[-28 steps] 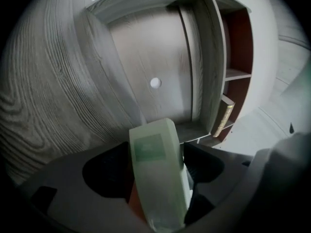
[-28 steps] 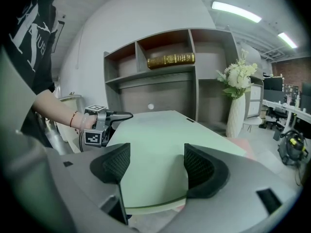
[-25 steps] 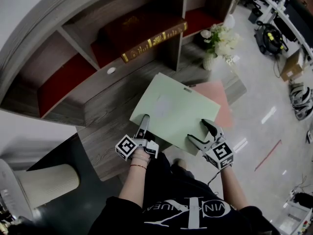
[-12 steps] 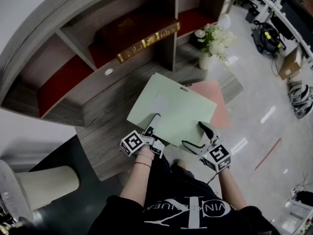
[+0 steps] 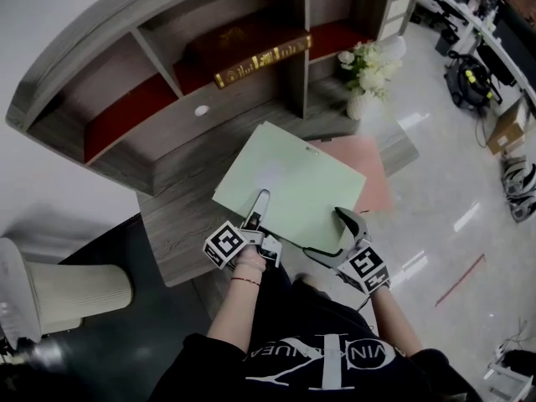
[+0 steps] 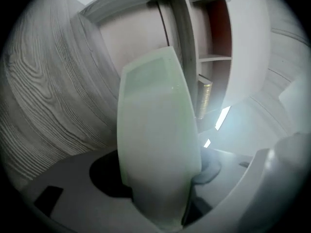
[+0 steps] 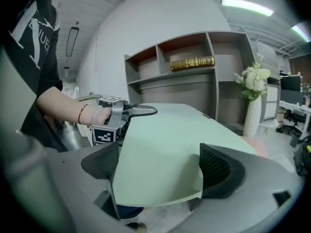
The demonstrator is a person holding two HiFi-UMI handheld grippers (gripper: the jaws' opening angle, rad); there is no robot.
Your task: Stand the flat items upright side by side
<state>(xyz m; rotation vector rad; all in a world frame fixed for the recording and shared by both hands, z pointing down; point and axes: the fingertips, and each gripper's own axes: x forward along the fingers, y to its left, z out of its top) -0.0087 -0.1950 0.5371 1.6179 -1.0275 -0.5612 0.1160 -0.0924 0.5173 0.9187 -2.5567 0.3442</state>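
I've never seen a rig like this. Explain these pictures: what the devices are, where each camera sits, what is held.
No robot: a person holds a two-jaw claw in each hand. The overhead picture comes from a camera on the person's head; the other two come from cameras riding on each claw, looking along its jaws. On the wooden desk is a green folder, with a pink folder partly under it; behind stand a shelf with a book and a vase of flowers. The left claw has the green folder's edge between its jaws, which have just been closing but do not clamp it yet. The right claw's jaws have just been opening; the folder's corner sits between them, ungripped.
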